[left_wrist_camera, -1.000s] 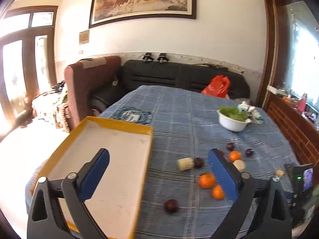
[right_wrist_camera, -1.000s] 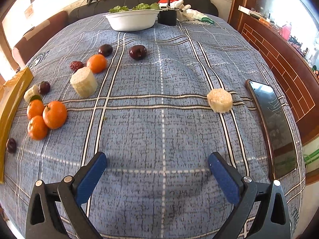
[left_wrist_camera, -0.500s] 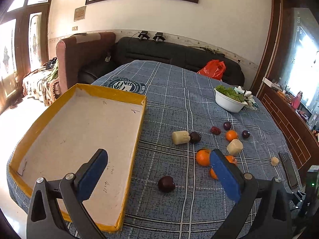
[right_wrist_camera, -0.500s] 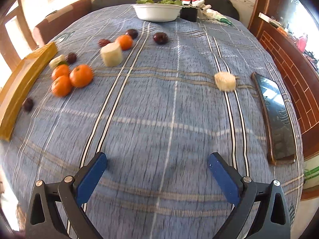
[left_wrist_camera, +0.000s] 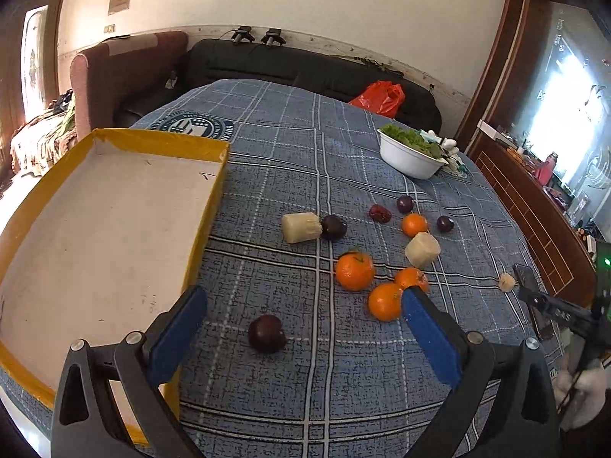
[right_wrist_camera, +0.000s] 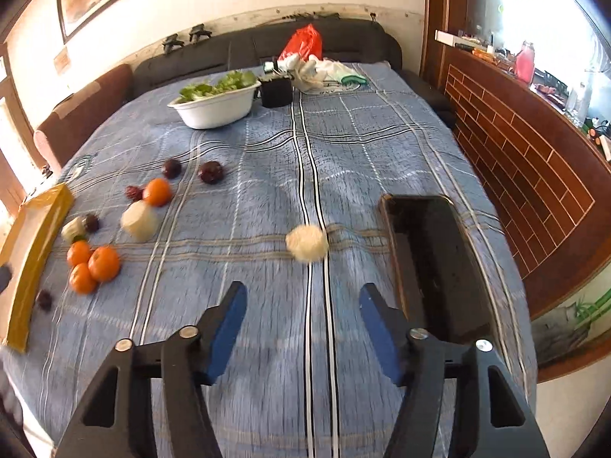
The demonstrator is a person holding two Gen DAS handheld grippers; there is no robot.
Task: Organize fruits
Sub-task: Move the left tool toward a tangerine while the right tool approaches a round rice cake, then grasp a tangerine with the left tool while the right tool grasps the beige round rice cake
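Loose fruit lies on the blue plaid tablecloth: a dark plum (left_wrist_camera: 266,333) nearest my left gripper (left_wrist_camera: 301,305), three oranges (left_wrist_camera: 354,270) in a cluster, pale cut pieces (left_wrist_camera: 301,227), more plums and a fourth orange (left_wrist_camera: 414,224) behind. An empty yellow-rimmed tray (left_wrist_camera: 160,141) lies at the left. My left gripper is open and empty above the plum. My right gripper (right_wrist_camera: 301,297) is open and empty, just short of a small pale piece (right_wrist_camera: 307,243). The orange cluster (right_wrist_camera: 103,263) and the tray (right_wrist_camera: 42,206) show at the left in the right wrist view.
A white bowl of greens (left_wrist_camera: 410,156) stands at the far side, with a black box (right_wrist_camera: 275,91) and gloves beside it. A black phone (right_wrist_camera: 431,263) lies right of the right gripper. A sofa and a brick-patterned cabinet (right_wrist_camera: 534,145) border the table.
The left gripper has dropped and moved forward toward the near plum. The right gripper has swung toward the small pale piece, and its jaws stand narrower than before.
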